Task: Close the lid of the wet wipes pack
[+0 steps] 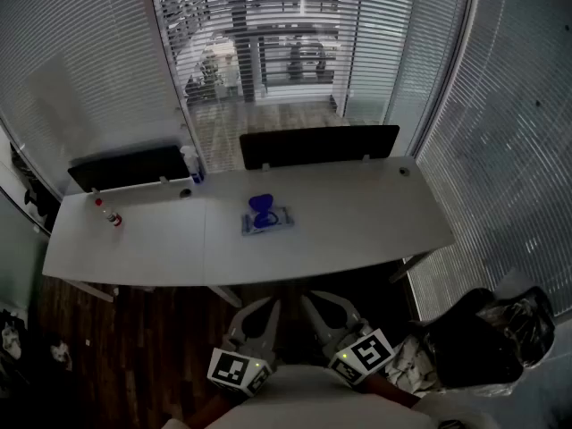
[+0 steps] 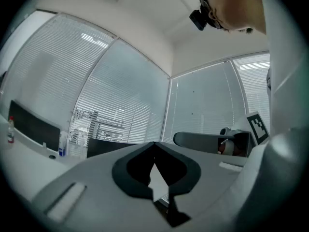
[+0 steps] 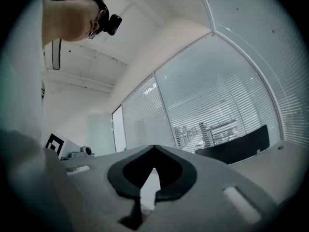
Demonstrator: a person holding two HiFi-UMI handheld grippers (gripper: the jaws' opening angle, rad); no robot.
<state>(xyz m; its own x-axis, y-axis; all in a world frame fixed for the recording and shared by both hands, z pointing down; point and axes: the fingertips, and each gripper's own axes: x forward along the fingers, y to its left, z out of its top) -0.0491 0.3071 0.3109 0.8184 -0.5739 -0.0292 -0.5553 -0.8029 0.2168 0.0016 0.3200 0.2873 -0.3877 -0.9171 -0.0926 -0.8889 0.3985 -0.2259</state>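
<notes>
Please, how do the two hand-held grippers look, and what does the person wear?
The left gripper and the right gripper are alike: light grey curved jaws with a black lining around a drop-shaped opening. The left cube and the right cube bear black-and-white square markers. No cables show. The person wears a white top.

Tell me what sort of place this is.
Probably an office or meeting room: a long white desk, dark divider screens along its far edge, and slatted blinds over glass walls.
</notes>
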